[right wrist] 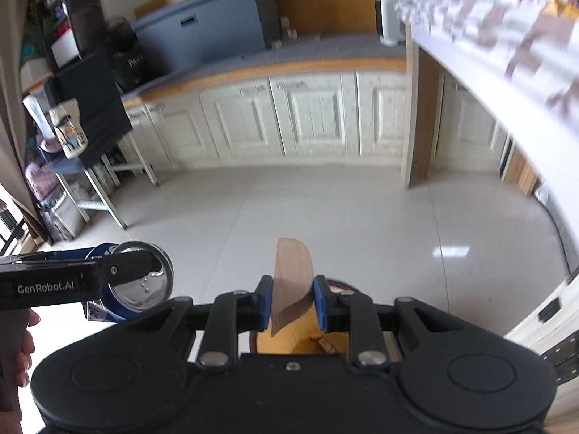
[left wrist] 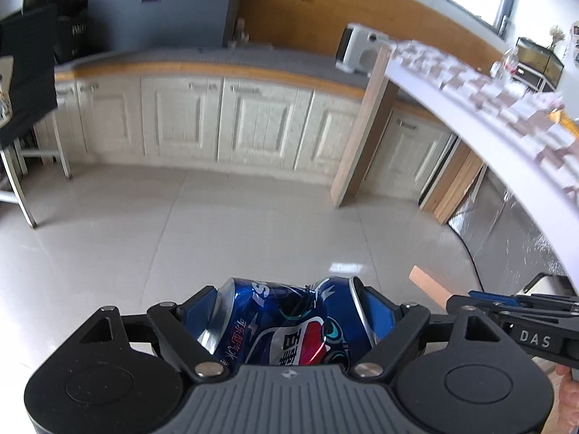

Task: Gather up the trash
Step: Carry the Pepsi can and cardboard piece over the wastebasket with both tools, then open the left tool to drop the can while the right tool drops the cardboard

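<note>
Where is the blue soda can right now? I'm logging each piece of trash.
The dented blue soda can is clamped sideways in the left gripper, above the tiled floor; the right wrist view shows it lower left.

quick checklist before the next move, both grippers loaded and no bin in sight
1. Left hand-held gripper grip on the dented blue Pepsi can: ok, blue pads press both ends, can lying crosswise.
2. Right hand-held gripper grip on the thin brown cardboard piece: ok, pinched edge-on between the pads.
3. Cardboard secure against slipping: cannot tell, only its lower part is clamped.
4. Trash bin located: not ok, none clearly visible in either view.
5. Grey tiled floor ahead free of obstacles: ok.
6. Clearance from the white table edge on the right: cannot tell, it looms close and blurred.
</note>
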